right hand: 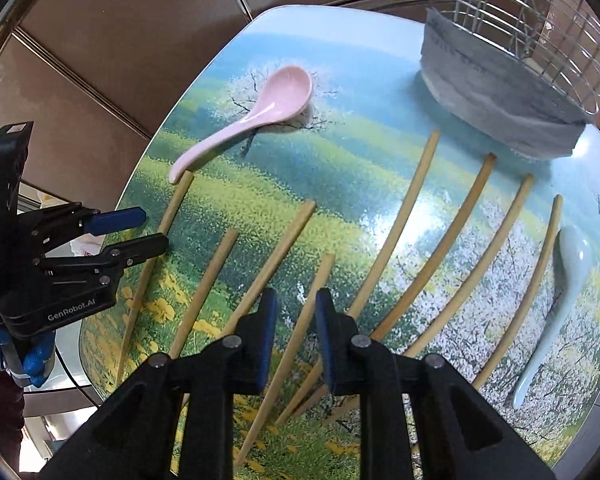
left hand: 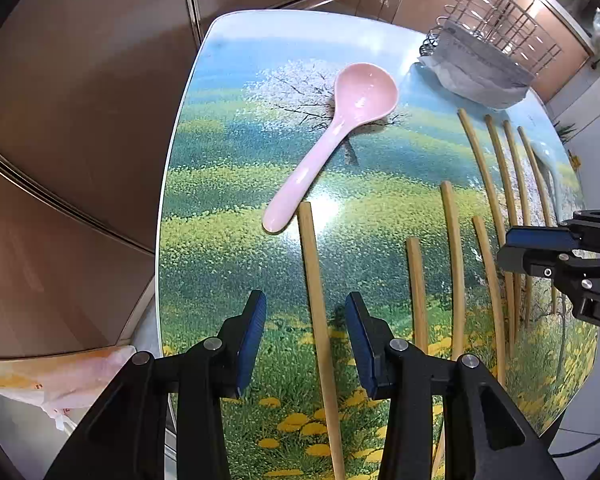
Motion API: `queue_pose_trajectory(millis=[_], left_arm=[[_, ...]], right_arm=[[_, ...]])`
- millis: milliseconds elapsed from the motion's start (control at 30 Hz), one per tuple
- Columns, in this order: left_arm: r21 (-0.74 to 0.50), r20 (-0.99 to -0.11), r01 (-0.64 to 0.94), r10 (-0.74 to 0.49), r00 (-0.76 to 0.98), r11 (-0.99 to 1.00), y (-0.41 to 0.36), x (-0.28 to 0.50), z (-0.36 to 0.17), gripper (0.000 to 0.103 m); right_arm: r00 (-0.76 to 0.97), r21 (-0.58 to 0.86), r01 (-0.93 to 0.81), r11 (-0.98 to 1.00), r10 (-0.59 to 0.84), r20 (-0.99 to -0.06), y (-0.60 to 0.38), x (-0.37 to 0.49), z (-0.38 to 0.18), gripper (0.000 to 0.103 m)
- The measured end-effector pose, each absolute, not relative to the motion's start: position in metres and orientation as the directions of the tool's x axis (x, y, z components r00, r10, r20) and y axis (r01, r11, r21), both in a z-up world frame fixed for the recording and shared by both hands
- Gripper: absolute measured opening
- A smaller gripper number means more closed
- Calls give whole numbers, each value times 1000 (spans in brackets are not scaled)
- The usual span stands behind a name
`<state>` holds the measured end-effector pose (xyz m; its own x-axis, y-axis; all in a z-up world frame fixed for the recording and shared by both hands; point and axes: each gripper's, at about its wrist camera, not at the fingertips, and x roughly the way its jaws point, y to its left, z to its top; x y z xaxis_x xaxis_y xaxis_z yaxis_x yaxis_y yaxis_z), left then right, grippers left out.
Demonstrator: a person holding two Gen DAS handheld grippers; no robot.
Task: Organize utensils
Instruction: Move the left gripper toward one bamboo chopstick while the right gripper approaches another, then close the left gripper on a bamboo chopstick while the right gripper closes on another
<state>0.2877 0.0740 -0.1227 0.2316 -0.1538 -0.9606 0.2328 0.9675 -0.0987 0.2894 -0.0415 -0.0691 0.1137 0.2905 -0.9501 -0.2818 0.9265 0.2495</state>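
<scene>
Several bamboo chopsticks lie spread over the table [left hand: 220, 140] with its printed meadow scene. My left gripper [left hand: 306, 320] points steeply down, straddling the leftmost chopstick [left hand: 312, 264]; its blue pads stand clear of it. The pink spoon [left hand: 340, 128] lies bowl-up just beyond that chopstick's far end. My right gripper [right hand: 296, 320] hovers with narrow jaws around another chopstick [right hand: 320, 280], small gaps showing on both sides. A pale blue spoon [right hand: 568, 280] rests at the right edge. Each view shows the other gripper: the left gripper [right hand: 154, 229] and the right gripper [left hand: 504, 248].
A wire rack [right hand: 540, 20] stands at the far right corner on a folded grey cloth [right hand: 492, 92]. Brown floor tiles surround the table's left edge. A plastic bag [left hand: 60, 376] lies on the floor at lower left.
</scene>
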Motion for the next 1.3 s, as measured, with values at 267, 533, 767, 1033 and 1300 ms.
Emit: queue_pose_trajectory(millis=[267,533,767,1033,1300], left_arm=[[-73,-969,239,-126,213,968,69,298,-124,36],[-51,-976,248,-101,195,967,60,308,-125,34],[2,-983,263,-47,180,965,41,314,-127,31],[19,-982,267,-32,185,963,35,305,-127,21],[46,-980,277,-11,200,960,23,289,-125,9]], right_arm=[[74,249,-268,931,277,-958,-33,311,-78,19],[48,236,-263,935,258,-965,-29,325,-86,19],[31,219,-259,941,235,-971,-21,333,-95,19],[46,202,-271,941,222,-974,-6,324,-102,19],[42,225,-262,938,244,-969,4,305,-107,7]])
